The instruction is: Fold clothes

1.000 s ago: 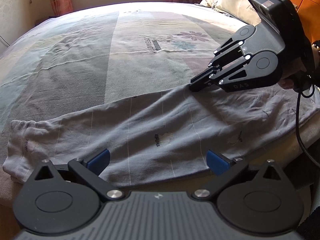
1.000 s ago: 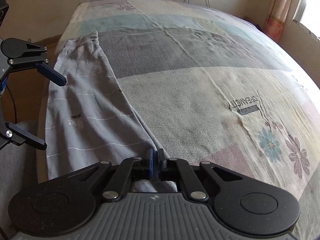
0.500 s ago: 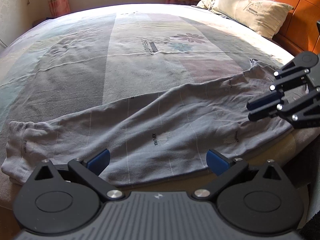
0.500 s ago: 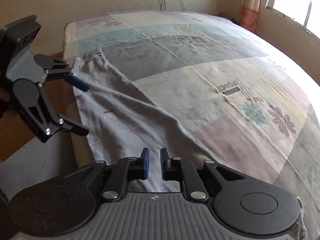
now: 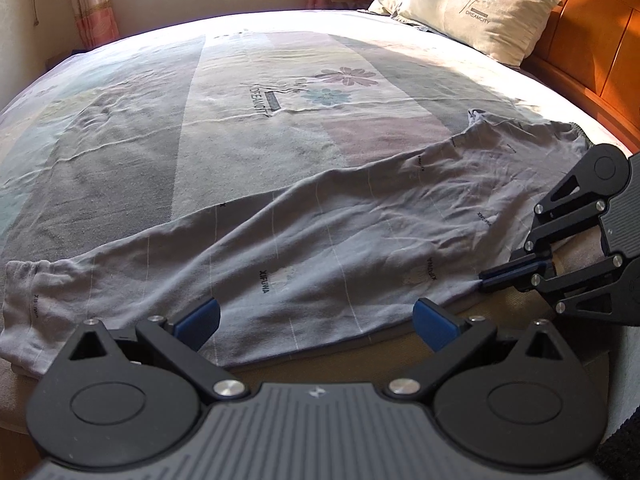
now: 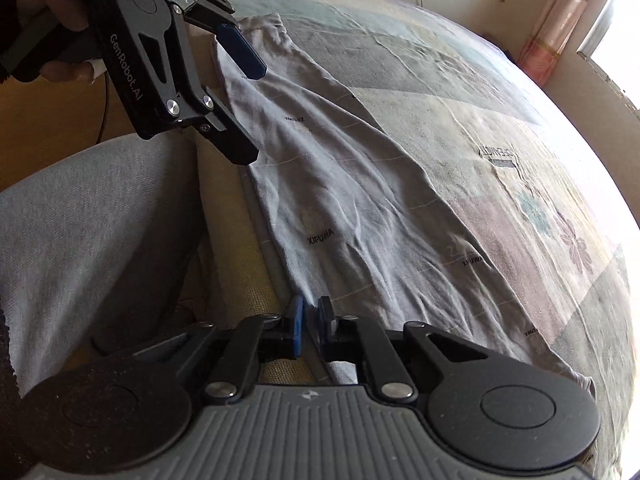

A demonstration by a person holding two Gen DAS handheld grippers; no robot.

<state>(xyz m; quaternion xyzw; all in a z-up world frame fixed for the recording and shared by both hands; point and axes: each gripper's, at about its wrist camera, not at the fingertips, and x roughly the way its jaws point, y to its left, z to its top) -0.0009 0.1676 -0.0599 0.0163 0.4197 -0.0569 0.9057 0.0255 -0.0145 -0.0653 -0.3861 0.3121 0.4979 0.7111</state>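
Grey trousers (image 5: 320, 240) lie lengthwise along the near edge of the bed, cuffs to the left and waistband to the right in the left wrist view. My left gripper (image 5: 316, 316) is open, its blue pads spread just above the near edge at mid-leg, holding nothing. My right gripper (image 5: 486, 276) is shut on the trousers' near edge toward the waist end, and the cloth puckers at its tips. In the right wrist view the trousers (image 6: 360, 208) run away from the right gripper (image 6: 311, 314), with the left gripper (image 6: 248, 108) open over the far part.
The patterned bedsheet (image 5: 240, 120) spreads beyond the trousers. A pillow (image 5: 472, 8) rests against the wooden headboard (image 5: 580, 40) at the far right. A hand (image 6: 52, 20) holds the left gripper, and a grey-clad leg (image 6: 80, 220) stands beside the mattress side (image 6: 236, 248).
The right gripper let go of the trousers' far edge, opened, swung back toward the near side of the bed and has shut on the near edge. The left gripper stayed open in place.
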